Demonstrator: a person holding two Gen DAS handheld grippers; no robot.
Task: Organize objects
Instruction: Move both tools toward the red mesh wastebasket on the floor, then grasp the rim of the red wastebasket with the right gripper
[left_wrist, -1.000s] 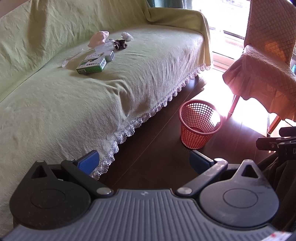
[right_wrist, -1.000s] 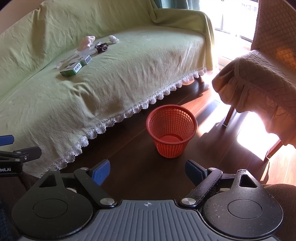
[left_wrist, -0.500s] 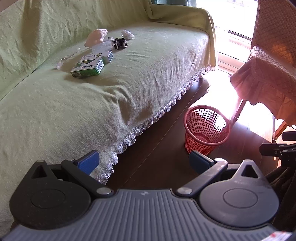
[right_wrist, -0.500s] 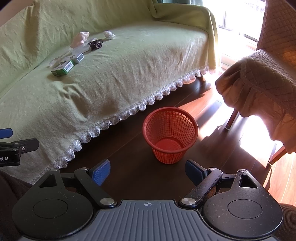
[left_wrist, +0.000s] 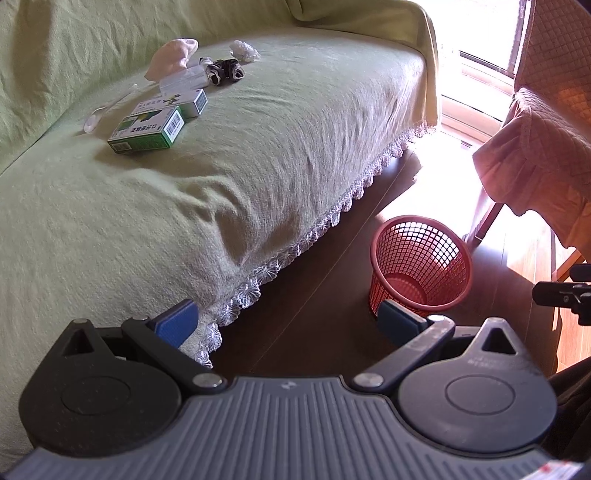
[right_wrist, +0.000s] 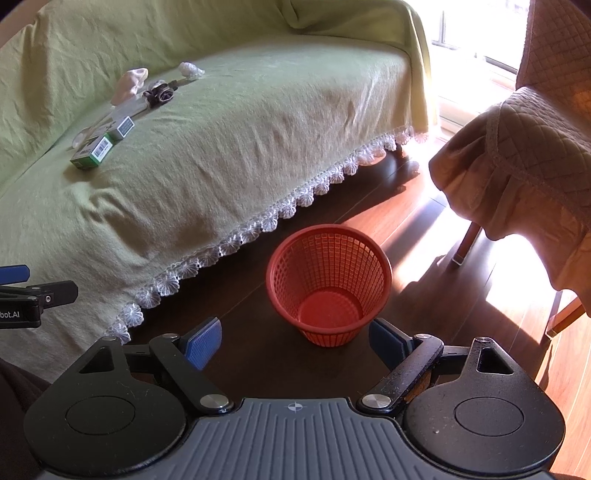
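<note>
Both views: sofa (left_wrist: 258, 147) carrying green box (left_wrist: 147, 131), white box (left_wrist: 177, 103), pink cloth (left_wrist: 171, 57), dark bundle (left_wrist: 225, 70) and white wad (left_wrist: 243, 50); red basket (right_wrist: 328, 284) on the floor beside it. Left gripper (left_wrist: 286, 319) and right gripper (right_wrist: 295, 338) spread wide, empty. Only the left view resolves a spoon (left_wrist: 109, 107) behind the boxes; only the right view shows the basket's empty bottom.

Boxes (left_wrist: 147, 129), socks (left_wrist: 225, 70) clustered on sofa (left_wrist: 277, 147)
</note>
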